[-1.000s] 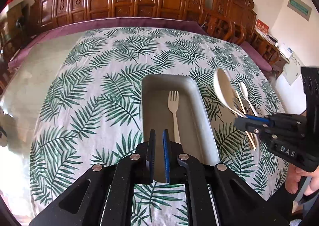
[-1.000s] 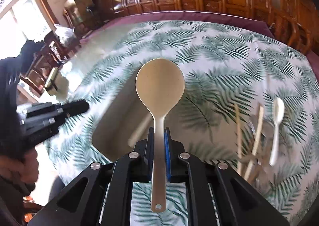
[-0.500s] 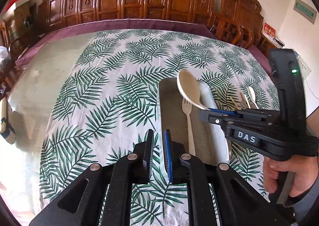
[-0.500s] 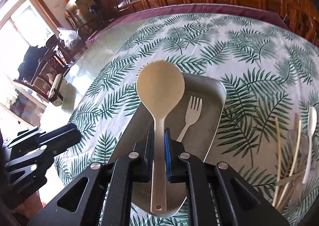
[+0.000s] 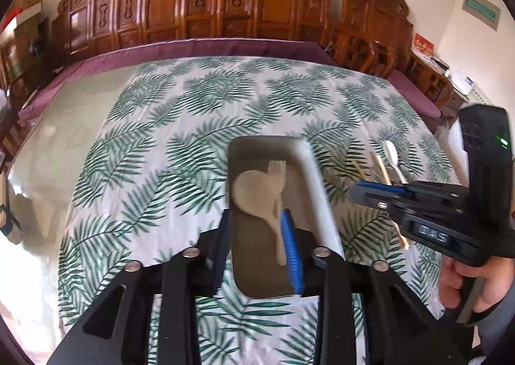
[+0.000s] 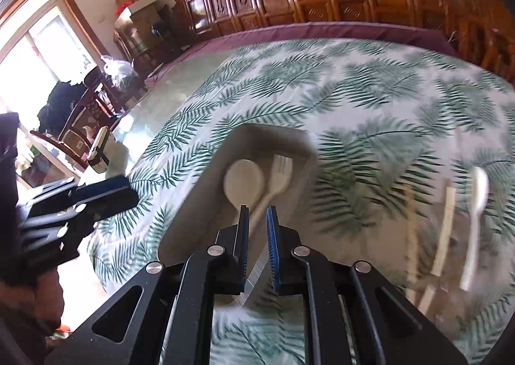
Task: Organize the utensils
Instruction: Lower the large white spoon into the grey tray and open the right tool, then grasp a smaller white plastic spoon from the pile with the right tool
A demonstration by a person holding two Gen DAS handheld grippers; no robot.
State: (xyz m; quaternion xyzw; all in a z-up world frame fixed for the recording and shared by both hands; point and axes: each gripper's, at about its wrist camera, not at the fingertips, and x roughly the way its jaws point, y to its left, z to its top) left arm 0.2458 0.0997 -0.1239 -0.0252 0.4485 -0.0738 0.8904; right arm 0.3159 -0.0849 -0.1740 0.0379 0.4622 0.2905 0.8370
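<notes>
A grey tray [image 5: 317,184] lies on the palm-leaf tablecloth. In it a large beige spoon [image 5: 254,194] rests against a pale fork [image 5: 276,168]. My left gripper [image 5: 256,217] hovers over the tray's near end, its jaws opening with nothing between them. The right gripper [image 5: 357,192] hangs to the right of the tray, empty. In the right wrist view the right gripper [image 6: 257,210] shows a narrow gap and grips nothing. Past it, the spoon [image 6: 243,178] and fork [image 6: 281,172] lie in the tray [image 6: 199,204]. The left gripper [image 6: 96,197] is at the left edge.
A small white spoon [image 5: 392,155] and chopsticks [image 5: 381,168] lie on the cloth right of the tray. Both show blurred in the right wrist view, the spoon [image 6: 476,204] and chopsticks [image 6: 444,229]. Carved wooden chairs line the far side. A hand [image 5: 482,284] holds the right gripper.
The large spoon has left the right gripper and now lies in the tray beside the fork. The right gripper has drawn back to the right. The left jaws have spread apart.
</notes>
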